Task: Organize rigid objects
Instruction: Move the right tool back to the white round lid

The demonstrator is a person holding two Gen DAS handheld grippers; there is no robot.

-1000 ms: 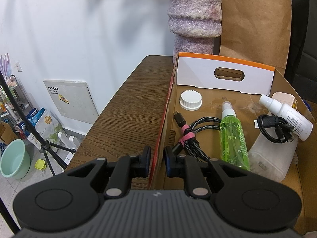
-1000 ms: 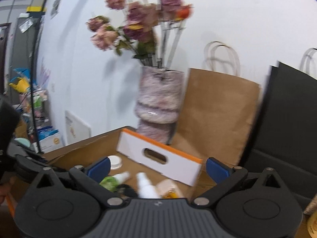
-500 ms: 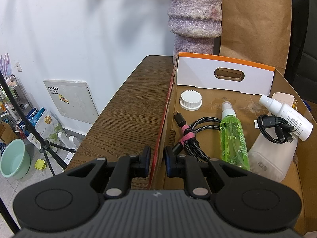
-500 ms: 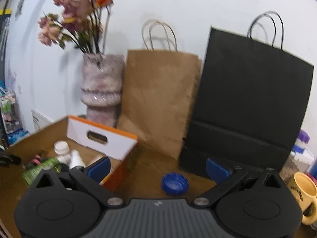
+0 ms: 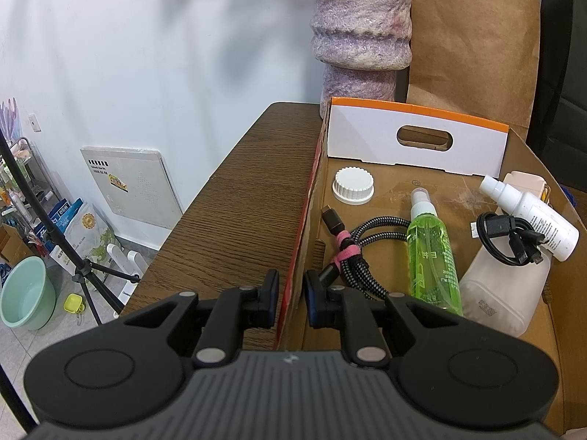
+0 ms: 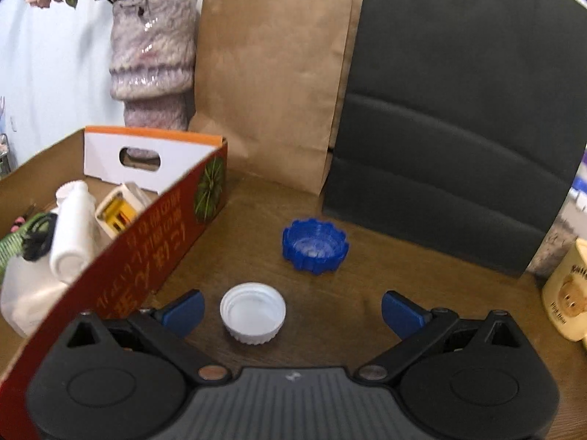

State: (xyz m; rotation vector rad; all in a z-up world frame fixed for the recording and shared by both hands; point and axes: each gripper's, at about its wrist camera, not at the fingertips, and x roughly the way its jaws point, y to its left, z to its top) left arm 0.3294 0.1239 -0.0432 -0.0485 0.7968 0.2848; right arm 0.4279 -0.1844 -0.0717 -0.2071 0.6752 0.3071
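Two claws at work: my left claw [image 5: 290, 293] pinches the cardboard box [image 5: 312, 198] wall to steady it; my right claw [image 6: 291, 310] spreads wide over the white cap [image 6: 253, 311] on the table [image 6: 367, 275] beside the box, ready to grab.

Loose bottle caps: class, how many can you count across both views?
3. A white cap lies inside the cardboard box; another white cap and a blue cap sit on the table. Others may be hidden.
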